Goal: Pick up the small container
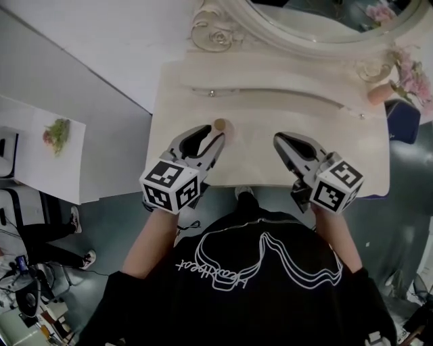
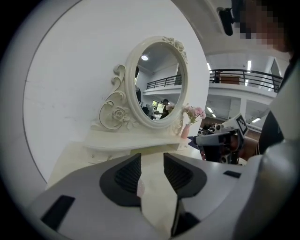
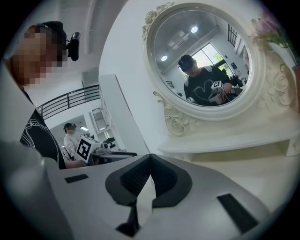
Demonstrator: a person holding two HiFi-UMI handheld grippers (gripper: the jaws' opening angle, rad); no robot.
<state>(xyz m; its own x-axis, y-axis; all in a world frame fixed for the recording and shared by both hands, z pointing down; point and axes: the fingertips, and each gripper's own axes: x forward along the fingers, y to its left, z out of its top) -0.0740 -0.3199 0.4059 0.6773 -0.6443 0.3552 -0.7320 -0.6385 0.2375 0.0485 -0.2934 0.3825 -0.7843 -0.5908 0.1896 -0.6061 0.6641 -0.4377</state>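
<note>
Left gripper (image 1: pixel 213 133): held over the near left part of the table, pointing toward the far side; jaws stand apart with the pads pressing on nothing; a pinkish speck shows low in the gap beside the left pad.
Right gripper (image 1: pixel 279 140): over the near right part of the table, well apart from the left one; jaw tips meet, nothing between them.
Small container (image 1: pixel 220 125): round, tan-topped with a pink side, standing on the table right at the left gripper's tips; whether it touches them cannot be told.
Dressing table (image 1: pixel 270 115): cream, with a raised shelf along the far edge.
Pink vase (image 1: pixel 379 93): far right on the shelf, holding pink flowers (image 1: pixel 409 78).
Mirror (image 1: pixel 325 20): oval, in a carved cream frame, farthest back.
</note>
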